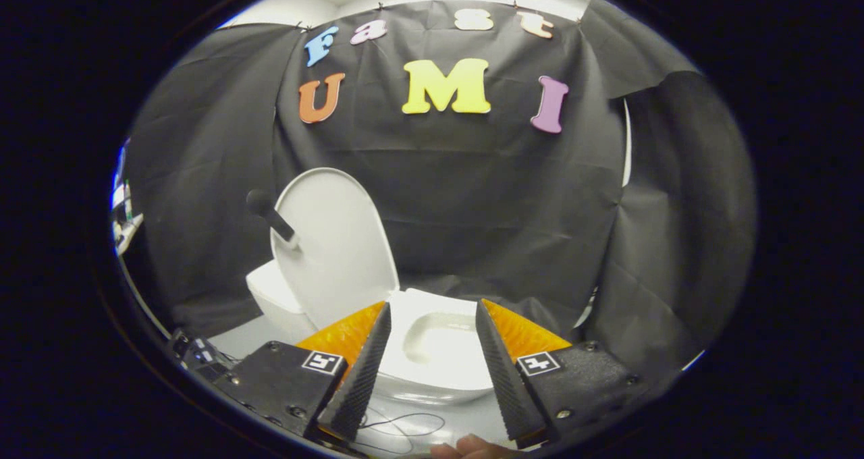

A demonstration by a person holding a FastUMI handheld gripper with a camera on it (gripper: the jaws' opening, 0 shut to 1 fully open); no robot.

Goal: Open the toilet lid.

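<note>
One toilet lid (334, 243), already raised: it stands near upright left of frame centre, long axis roughly vertical, leaning back toward the tank (273, 295). A dark handle (270, 214) sticks out of its upper left face. Seat and bowl (439, 351) lie exposed, bottom centre. Gripper (432, 351) sits low, fingers spread wide and gripping nothing; the bowl shows through the gap, lid up and left beyond the left finger, apart from it. Judgement: task looks done, only retreat left. Cables (405, 424) on the floor below, a hand (472, 447) at bottom edge.
</note>
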